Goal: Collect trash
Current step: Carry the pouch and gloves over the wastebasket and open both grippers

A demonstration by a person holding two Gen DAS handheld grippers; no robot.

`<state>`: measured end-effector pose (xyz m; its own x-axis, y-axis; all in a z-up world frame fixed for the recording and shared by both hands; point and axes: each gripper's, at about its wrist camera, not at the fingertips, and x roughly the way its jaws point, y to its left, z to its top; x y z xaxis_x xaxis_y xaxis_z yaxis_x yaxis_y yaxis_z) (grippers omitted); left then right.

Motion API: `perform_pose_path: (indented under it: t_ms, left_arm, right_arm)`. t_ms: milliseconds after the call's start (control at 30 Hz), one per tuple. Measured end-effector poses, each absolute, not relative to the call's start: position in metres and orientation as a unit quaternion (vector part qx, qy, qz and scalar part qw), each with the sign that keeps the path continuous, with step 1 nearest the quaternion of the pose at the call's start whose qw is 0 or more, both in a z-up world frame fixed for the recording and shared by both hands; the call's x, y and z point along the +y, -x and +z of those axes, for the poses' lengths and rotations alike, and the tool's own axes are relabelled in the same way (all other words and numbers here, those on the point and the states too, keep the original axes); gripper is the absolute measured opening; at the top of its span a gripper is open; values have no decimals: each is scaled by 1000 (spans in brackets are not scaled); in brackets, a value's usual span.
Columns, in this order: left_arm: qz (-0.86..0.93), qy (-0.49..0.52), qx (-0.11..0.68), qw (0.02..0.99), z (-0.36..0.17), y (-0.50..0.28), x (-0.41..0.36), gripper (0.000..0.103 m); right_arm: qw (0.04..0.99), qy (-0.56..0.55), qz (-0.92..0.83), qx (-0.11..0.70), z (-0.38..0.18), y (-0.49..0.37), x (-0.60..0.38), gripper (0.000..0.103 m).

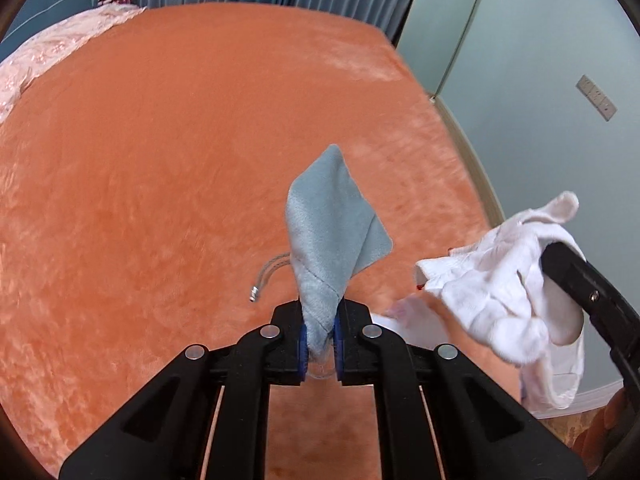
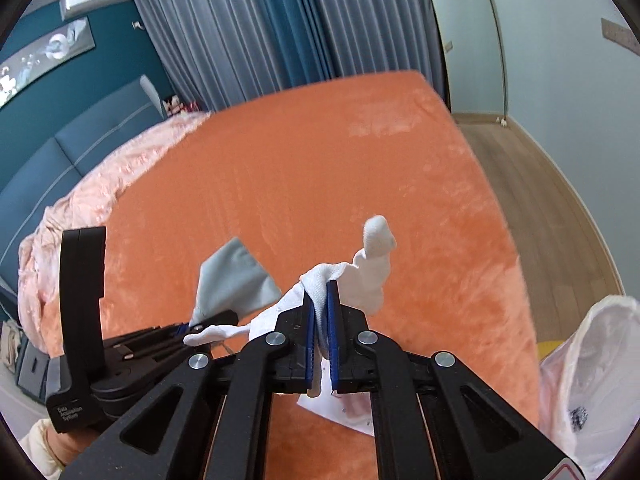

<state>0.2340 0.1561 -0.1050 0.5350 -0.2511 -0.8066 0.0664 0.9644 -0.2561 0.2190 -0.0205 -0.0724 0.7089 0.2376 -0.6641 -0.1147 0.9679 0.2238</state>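
My left gripper (image 1: 320, 340) is shut on a grey-blue cloth (image 1: 332, 232), which stands up from the blue pads above the orange bed (image 1: 180, 160). My right gripper (image 2: 321, 320) is shut on a white cloth (image 2: 372, 264) that drapes over both sides of its fingers. In the left wrist view the white cloth (image 1: 492, 288) hangs at the right with the right gripper's black body behind it. From the right wrist camera, the left gripper (image 2: 188, 326) shows at lower left with the grey-blue cloth (image 2: 236, 280) in it.
A thin grey cable (image 1: 268, 276) with a metal plug lies on the bed beside the left gripper. A sheet of white paper (image 2: 340, 408) lies under the right gripper. A white plastic bag (image 2: 592, 380) stands at the bed's right edge. A pink quilt (image 2: 100, 204) lies along the far left.
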Motion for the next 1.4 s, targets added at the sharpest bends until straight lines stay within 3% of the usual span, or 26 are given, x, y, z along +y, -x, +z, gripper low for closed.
perform_pose_path:
  t_ms: [233, 567, 967, 1400]
  left_arm:
    - [-129, 97, 435, 886, -46, -213, 122, 9]
    - [-196, 69, 389, 898, 20, -176, 41, 9]
    - [-270, 25, 360, 893, 57, -136, -56, 9]
    - [-328, -9, 357, 875, 64, -113, -130, 9]
  right_arm:
    - [946, -92, 77, 302, -6, -186, -55, 5]
    - [965, -104, 24, 241, 47, -137, -125, 5]
    - [968, -126, -41, 214, 61, -85, -199, 5]
    - [962, -152, -96, 207, 48, -53, -253, 5]
